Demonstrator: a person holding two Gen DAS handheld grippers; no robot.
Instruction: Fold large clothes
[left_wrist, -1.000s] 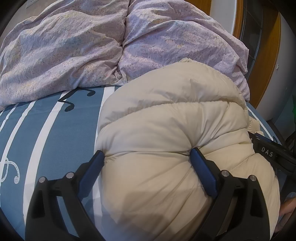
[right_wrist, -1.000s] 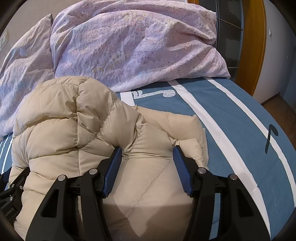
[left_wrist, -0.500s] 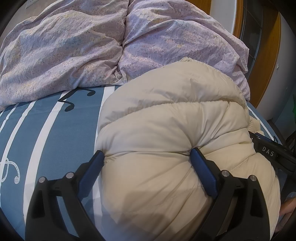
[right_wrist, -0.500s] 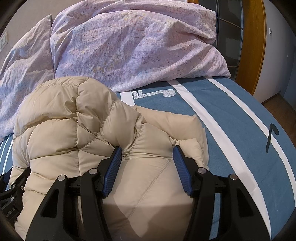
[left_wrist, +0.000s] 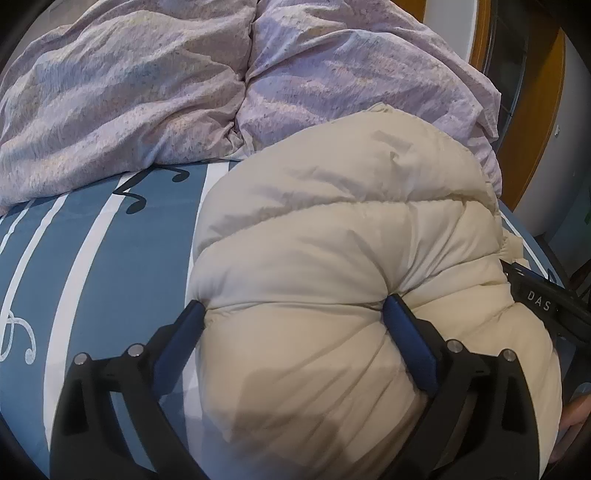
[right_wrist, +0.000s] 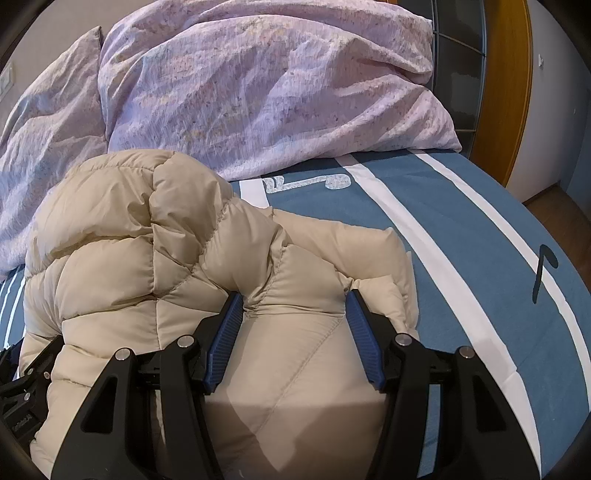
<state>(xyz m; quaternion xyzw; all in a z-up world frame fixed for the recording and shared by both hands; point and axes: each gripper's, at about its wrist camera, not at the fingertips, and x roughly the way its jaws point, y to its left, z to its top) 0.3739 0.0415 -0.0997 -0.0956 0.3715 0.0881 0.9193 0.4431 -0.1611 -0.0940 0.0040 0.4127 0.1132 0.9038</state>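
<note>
Left wrist: left gripper (left_wrist: 293, 310) clamps cream puffer jacket (left_wrist: 343, 236); right gripper (right_wrist: 295, 302) too, body lettered "DAS".

"DAS" in white letters on black body of right hand-held gripper (left_wrist: 541, 301); nothing else legible.

Blue striped sheet (left_wrist: 92, 266) bare left of puffy jacket (left_wrist: 332, 258), bare right too (right_wrist: 480, 258). Lilac pillows (right_wrist: 258, 92) block far side, touching jacket. Wooden frame (right_wrist: 506, 92) beyond right pillow.
</note>
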